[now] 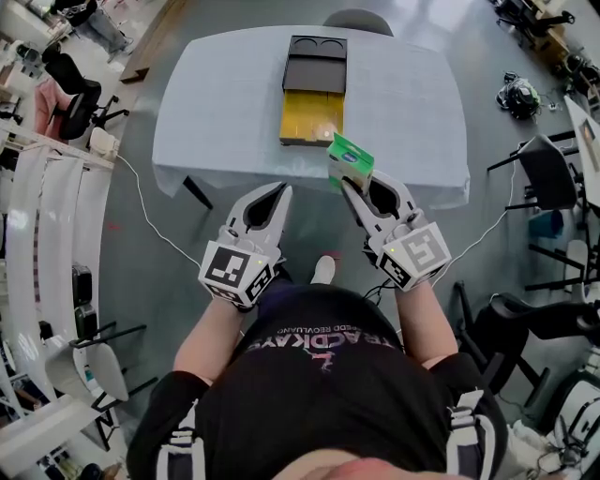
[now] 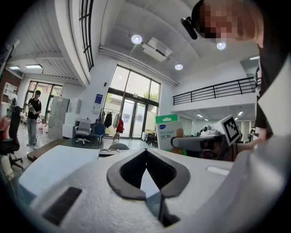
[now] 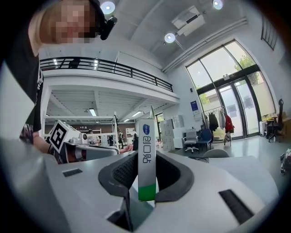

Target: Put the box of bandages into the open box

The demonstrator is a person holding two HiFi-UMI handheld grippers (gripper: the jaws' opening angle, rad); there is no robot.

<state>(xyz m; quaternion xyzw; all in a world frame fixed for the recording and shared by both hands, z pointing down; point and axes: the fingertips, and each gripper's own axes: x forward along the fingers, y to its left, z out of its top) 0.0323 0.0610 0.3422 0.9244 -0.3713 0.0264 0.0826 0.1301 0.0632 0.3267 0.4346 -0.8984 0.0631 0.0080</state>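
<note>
My right gripper [image 1: 354, 185] is shut on the green and white box of bandages [image 1: 350, 162], held in the air just short of the table's near edge. In the right gripper view the box of bandages [image 3: 147, 157] stands on edge between the dark pads. The open box [image 1: 313, 116], yellow inside with a black lid flipped back, lies on the white table [image 1: 216, 103] beyond it. My left gripper [image 1: 283, 190] hangs beside the right one, shut and holding nothing. From the left gripper view the box of bandages [image 2: 167, 132] shows to the right.
The table is covered with a white cloth; a grey chair [image 1: 358, 19] stands at its far side. Office chairs [image 1: 548, 173] and cables lie on the floor to the right. White racks [image 1: 47, 225] line the left side.
</note>
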